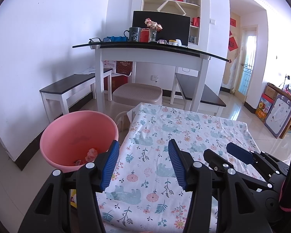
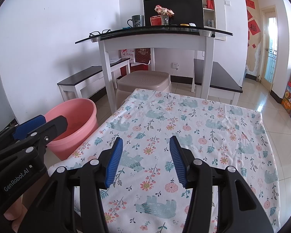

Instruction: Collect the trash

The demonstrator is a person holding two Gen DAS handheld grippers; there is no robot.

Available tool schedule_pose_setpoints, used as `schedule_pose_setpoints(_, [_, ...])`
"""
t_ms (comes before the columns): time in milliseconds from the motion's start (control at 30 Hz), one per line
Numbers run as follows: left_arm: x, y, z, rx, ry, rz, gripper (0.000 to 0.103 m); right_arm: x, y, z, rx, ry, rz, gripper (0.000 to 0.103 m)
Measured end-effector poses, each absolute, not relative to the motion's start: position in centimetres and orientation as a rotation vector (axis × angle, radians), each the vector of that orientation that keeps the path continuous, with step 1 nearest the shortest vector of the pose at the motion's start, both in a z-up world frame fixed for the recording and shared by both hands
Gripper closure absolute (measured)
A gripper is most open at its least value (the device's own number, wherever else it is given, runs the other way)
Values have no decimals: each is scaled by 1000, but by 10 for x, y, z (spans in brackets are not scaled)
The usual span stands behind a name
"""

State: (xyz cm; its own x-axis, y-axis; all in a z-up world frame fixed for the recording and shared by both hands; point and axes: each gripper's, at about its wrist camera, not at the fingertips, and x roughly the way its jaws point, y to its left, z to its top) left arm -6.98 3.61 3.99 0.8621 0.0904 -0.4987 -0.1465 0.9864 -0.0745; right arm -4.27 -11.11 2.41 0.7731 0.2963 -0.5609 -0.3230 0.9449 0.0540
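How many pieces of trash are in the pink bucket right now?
2 visible in the pink bucket: a crumpled pinkish wrapper and a red-and-white scrap beside it at the bottom; the left gripper's fingers may hide more.

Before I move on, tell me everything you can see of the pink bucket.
The pink bucket is a round, open tub that looks like smooth plastic, with a rolled rim and walls tapering downward. It stands upright on the tiled floor just off the left edge of the cloth-covered table, apparently not touching it. At its bottom lie a few crumpled reddish scraps. Neither gripper touches it.
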Motion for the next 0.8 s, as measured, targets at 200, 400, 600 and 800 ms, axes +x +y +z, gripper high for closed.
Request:
schedule_pose_setpoints(200, [-70,36,40,-112,517,124,51,-42,-111,21,-46,601,336,52])
schedule_pose_setpoints(400, [-68,32,39,-109,516,116,51,-42,-111,21,-46,604,336,52])
schedule_pose_setpoints(600, [-67,32,39,-110,518,115,51,-42,-113,18,-46,606,335,52])
schedule_pose_setpoints(800, [-66,32,39,-110,519,115,51,-42,-112,18,-45,607,335,52])
